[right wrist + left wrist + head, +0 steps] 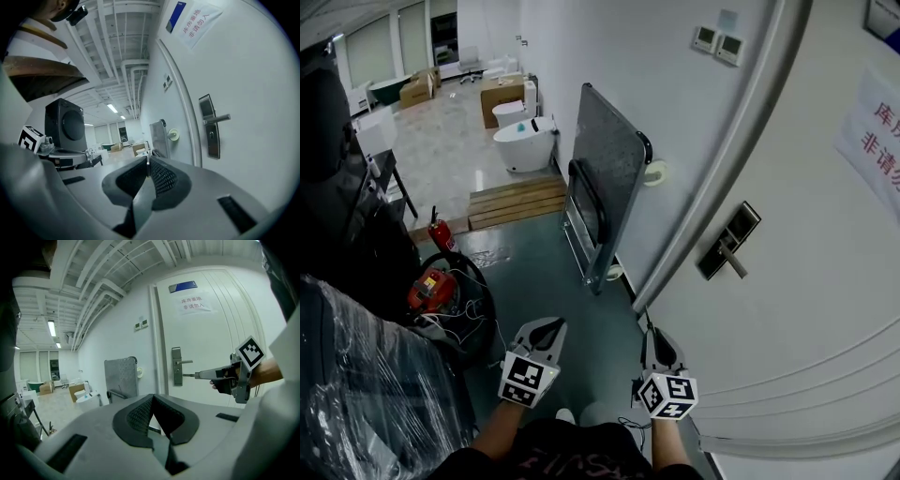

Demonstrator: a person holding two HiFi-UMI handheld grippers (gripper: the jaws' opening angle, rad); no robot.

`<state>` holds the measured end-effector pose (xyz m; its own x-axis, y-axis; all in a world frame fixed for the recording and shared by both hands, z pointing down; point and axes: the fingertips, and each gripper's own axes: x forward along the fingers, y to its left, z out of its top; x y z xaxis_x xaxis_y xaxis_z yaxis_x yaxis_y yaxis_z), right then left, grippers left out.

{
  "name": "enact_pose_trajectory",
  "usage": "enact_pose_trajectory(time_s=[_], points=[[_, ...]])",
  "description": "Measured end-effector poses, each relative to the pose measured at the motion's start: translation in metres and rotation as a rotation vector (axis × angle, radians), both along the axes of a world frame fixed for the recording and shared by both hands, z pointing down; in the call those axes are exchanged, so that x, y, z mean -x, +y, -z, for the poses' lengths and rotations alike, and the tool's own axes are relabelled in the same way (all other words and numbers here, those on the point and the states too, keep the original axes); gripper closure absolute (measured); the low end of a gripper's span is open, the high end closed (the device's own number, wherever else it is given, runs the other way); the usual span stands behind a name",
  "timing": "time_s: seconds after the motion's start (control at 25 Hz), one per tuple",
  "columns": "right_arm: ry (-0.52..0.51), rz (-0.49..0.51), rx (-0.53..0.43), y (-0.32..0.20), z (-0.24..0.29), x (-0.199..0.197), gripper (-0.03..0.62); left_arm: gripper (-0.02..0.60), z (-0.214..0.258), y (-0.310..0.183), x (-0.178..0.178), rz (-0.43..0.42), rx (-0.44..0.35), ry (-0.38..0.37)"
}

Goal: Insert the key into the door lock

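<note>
A white door [806,281] fills the right of the head view. It carries a dark lock plate [728,241] with a lever handle [734,262]. My right gripper [651,330] is low, left of the door and well short of the lock. It is shut on a thin metal key [148,157] that sticks out past the pads. In the right gripper view the lock plate [209,126] stands off to the right. My left gripper [546,330] hangs beside the right one, shut with nothing in it. The left gripper view shows the right gripper [208,375] with the key [189,375] pointing toward the lock plate [176,366].
A grey panel cart [605,183] leans on the wall left of the door frame. Wooden pallets [517,200] and white toilets [525,141] lie farther back. A red fire extinguisher [441,232] and a plastic-wrapped bulk [366,375] are at the left. A paper sign [874,131] hangs on the door.
</note>
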<state>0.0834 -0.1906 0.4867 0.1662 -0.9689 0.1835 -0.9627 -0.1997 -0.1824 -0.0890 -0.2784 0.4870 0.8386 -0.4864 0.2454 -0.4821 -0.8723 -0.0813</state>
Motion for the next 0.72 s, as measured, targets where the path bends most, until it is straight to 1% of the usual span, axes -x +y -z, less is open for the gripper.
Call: enact_pose_trajectory(time_s=[0.12,0.4,0.72], points=[[0.010,-0.024,0.003,0.001,-0.001,-0.008,0.516,0.569,-0.003,-0.003,-0.009,-0.024,0.003,-0.002],[-0.019,-0.084,0.012,-0.001,-0.013,-0.032,0.516,0.569,-0.009,-0.014,-0.035,-0.080,0.004,-0.013],[-0.036,-0.124,0.006,-0.028,-0.019,-0.059,0.516,0.569,-0.014,-0.044,-0.064,-0.116,0.005,-0.029]])
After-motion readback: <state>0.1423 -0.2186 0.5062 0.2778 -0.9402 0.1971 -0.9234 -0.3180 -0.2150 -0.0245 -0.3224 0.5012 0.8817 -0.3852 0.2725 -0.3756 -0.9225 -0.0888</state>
